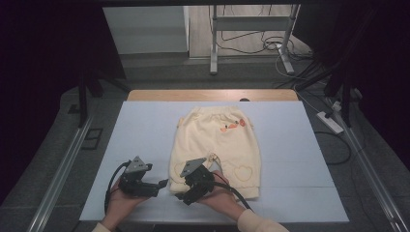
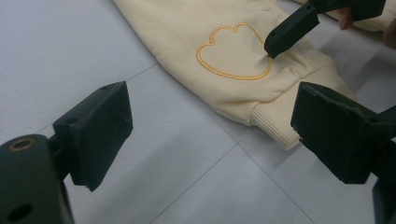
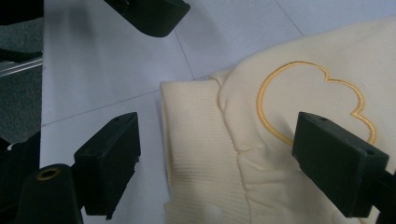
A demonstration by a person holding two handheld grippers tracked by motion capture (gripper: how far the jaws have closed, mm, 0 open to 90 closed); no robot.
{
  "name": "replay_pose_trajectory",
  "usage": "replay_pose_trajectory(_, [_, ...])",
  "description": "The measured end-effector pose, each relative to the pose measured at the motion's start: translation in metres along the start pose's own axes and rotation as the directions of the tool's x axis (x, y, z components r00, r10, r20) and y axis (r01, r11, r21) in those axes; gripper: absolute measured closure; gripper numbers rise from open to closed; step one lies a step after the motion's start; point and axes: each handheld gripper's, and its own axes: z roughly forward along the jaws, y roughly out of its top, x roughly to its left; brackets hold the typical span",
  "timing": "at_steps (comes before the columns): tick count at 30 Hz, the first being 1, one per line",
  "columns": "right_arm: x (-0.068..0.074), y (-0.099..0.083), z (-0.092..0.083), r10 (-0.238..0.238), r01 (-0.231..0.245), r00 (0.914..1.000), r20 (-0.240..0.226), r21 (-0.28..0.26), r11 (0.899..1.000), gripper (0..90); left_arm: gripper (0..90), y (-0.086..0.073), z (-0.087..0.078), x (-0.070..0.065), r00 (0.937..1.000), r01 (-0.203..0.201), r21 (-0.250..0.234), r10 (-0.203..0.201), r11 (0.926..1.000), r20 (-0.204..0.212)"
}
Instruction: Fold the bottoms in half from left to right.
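A pair of pale yellow trousers (image 1: pixel 220 147) is lying flat in the middle of the counter (image 1: pixel 145 125), waistband toward the far edge and both ribbed cuffs pointing toward the person. The garment is resting on a light blue-white sheet that is covering most of the counter, with a strip of wooden edge (image 1: pixel 208 94) showing beyond it. Small orange motifs (image 1: pixel 232 125) are sitting near the waistband, and an outlined orange shape is stitched on each leg near the cuff; the one on the left leg (image 2: pixel 233 53) is showing plainly in the left gripper view, just above the ribbed cuff (image 2: pixel 275 126).

The right tongs (image 1: pixel 183 197) are hovering at the near left cuff of the trousers, held in the person's right hand (image 1: pixel 220 198). In the right gripper view their jaws are standing wide apart, one over bare sheet beside the cuff (image 3: pixel 187 140) and the other over the stitched outline (image 3: pixel 303 98), gripping nothing.

The left tongs (image 1: pixel 163 183) are lying just to the left of the garment, over the bare sheet, cradled in the left hand (image 1: pixel 121 203). Their jaws are also spread wide and holding nothing; in the left gripper view the cuff is lying between and beyond them, with one jaw of the right tongs (image 2: pixel 292 30) touching the fabric beside the outline.

Beyond the counter, cables (image 1: pixel 261 46) are trailing across the floor around a metal stand (image 1: pixel 251 29), and a power strip (image 1: pixel 329 122) is lying to the right.
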Motion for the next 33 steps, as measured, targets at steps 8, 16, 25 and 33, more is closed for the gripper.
replay_pose_trajectory(8, [0.001,0.002,0.006,-0.012,0.012,0.9999,0.000,0.001,1.000,17.3,12.3,0.000,0.000,0.000,1.0000,0.000,0.001,0.000,1.0000,0.001])
replay_pose_trajectory(16, [0.009,0.003,0.013,-0.055,0.056,0.9984,-0.010,0.030,0.998,22.0,12.3,-0.001,0.000,0.000,1.0000,0.002,0.000,-0.002,1.0000,0.000])
replay_pose_trajectory(25, [0.006,0.001,0.011,-0.069,0.066,0.9961,0.055,0.048,0.997,49.6,12.3,-0.001,0.000,0.001,1.0000,0.005,0.001,-0.005,1.0000,-0.001])
replay_pose_trajectory(33, [0.002,0.002,-0.001,-0.069,0.067,0.9959,0.059,0.036,0.997,74.1,12.3,-0.001,-0.001,0.002,1.0000,0.002,0.002,-0.002,1.0000,-0.005])
